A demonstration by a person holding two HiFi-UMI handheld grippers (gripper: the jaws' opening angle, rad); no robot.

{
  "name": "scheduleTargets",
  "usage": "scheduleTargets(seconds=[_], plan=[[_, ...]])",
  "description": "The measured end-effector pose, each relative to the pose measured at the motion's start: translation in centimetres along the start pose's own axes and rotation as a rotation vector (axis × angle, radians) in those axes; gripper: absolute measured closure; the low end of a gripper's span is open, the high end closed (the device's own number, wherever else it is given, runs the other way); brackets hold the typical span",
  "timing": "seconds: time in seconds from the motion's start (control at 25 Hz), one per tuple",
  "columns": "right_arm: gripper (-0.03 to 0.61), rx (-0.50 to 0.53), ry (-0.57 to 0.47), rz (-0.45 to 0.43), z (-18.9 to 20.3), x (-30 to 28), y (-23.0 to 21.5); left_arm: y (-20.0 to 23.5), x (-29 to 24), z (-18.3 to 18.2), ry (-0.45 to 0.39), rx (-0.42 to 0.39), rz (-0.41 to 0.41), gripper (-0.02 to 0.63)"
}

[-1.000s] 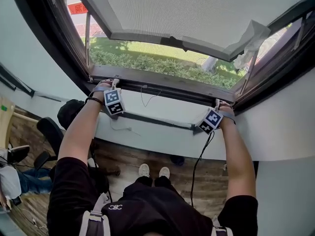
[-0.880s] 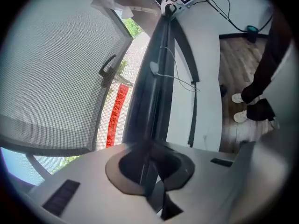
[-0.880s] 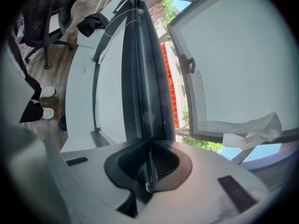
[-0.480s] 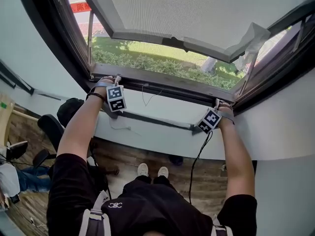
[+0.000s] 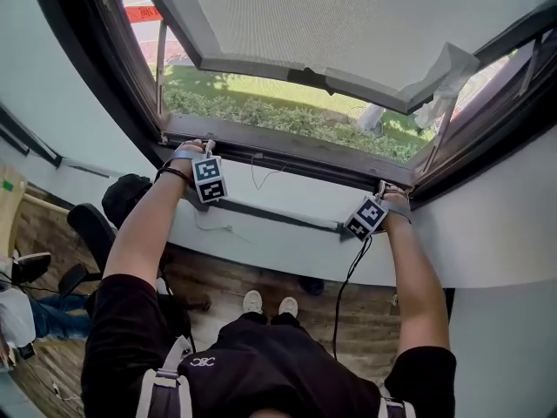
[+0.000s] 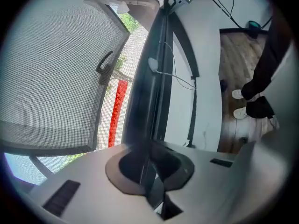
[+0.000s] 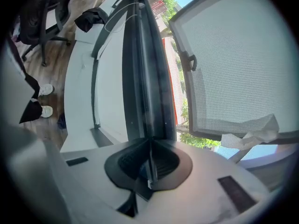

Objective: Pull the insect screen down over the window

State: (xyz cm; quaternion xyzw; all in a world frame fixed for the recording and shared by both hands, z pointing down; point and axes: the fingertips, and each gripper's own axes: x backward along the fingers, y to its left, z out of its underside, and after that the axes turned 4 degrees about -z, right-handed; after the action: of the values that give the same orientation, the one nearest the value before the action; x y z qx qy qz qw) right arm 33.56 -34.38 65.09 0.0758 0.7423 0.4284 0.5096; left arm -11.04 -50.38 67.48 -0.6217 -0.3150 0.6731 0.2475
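My left gripper (image 6: 150, 169) and right gripper (image 7: 149, 164) both have fingers clamped on the dark bar (image 5: 287, 151) along the window's lower edge.

At twelve o'clock, your screen panel (image 5: 348, 16) is fine, matt grey mesh. The dark rail (image 5: 287, 152) clamped in your left gripper (image 6: 150, 171) and right gripper (image 7: 148, 167) looks like smooth, faintly glossy painted metal. Both gripper bodies are matt grey plastic. The right one's pads (image 7: 164, 164) are black and ribbed. The sill (image 5: 305, 197) is smooth matt white, and the floor (image 5: 218, 290) at six o'clock is wood plank.
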Motion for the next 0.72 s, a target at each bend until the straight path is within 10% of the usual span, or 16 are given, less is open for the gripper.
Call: scheduleTargets(seconds=[0.72], plan=[[0.551, 0.029, -0.023, 0.069, 0.2, 0.5, -1.6, 1.1, 0.7, 0.1, -0.001, 0.087, -0.068, 0.583]])
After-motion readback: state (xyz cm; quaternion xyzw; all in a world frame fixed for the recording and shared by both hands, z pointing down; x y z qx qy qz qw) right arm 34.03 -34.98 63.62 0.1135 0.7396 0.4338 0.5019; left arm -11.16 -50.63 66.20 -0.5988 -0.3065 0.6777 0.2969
